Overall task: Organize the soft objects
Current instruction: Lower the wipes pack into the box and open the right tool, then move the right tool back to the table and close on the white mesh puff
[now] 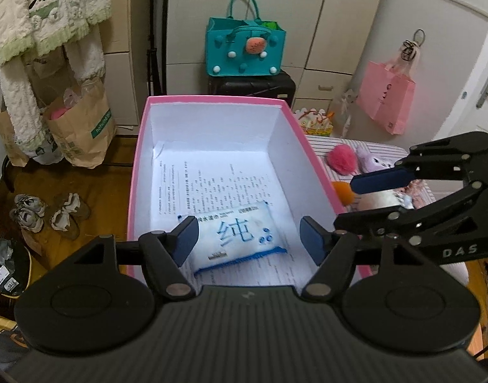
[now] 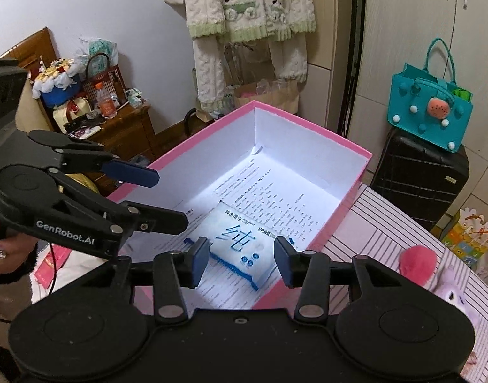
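A striped cloth (image 2: 387, 242) covers the surface before me; beyond it stand pale cupboard doors (image 1: 308, 16), a black suitcase (image 2: 419, 175) bearing a teal felt bag (image 1: 245, 48), a pink paper bag (image 1: 386, 102) hung near a door, and a fleecy garment (image 2: 250, 3) hanging at the wall. Brown paper bags (image 1: 81, 127) and shoes (image 1: 46, 214) sit on the wooden floor, and a wooden cabinet (image 2: 122, 131) carries assorted clutter.

A pink box (image 1: 311, 146) with white inner walls rests on the cloth, its floor lined with printed sheets (image 1: 212, 185). On those sheets, toward the near end, lies the wipes pack (image 1: 240, 239), white with blue print, flat and slightly askew.

My left tongs (image 1: 247, 242) hang over the near end of the box, jaws roughly half apart, the pack seen between them but below, untouched by the pads; they hold nothing. My right tongs (image 2: 242, 260) hang likewise above the same pack, jaws somewhat narrower, pads clear of it, empty.

Right of the box on the cloth lie a pink fluffy toy (image 1: 343, 159) and a lilac plush (image 1: 373, 162), with an orange item (image 1: 343, 191) just beside the box wall.

The right tongs cover most of the remaining soft items in the left view, so I cannot tell what they are. The lilac plush is cut off in the right view. The print on the sheets is too small to read.
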The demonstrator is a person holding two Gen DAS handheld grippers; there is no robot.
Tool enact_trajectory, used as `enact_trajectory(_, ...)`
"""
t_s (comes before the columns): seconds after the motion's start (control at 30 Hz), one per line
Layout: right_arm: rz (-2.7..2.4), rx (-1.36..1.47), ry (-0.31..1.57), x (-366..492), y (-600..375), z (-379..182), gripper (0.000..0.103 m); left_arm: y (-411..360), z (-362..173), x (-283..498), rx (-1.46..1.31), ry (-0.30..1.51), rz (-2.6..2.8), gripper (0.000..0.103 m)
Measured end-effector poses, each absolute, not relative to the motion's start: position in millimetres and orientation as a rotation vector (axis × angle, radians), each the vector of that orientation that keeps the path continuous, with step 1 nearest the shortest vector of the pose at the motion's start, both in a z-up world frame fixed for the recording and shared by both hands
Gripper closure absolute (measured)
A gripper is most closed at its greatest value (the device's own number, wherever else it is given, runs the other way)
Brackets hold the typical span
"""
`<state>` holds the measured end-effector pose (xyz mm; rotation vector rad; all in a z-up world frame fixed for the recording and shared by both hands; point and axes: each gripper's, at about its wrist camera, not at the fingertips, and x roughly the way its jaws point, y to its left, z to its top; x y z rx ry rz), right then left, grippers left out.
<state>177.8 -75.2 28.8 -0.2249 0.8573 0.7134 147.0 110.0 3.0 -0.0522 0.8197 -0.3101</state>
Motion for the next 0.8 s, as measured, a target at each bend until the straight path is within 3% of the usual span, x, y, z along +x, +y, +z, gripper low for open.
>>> enact_trajectory(0.8, 0.629, -0.147, 0.808, 74, -195, 64, 0.042, 6, 33, 74, 0.077, 0.897, -0.652, 0.027)
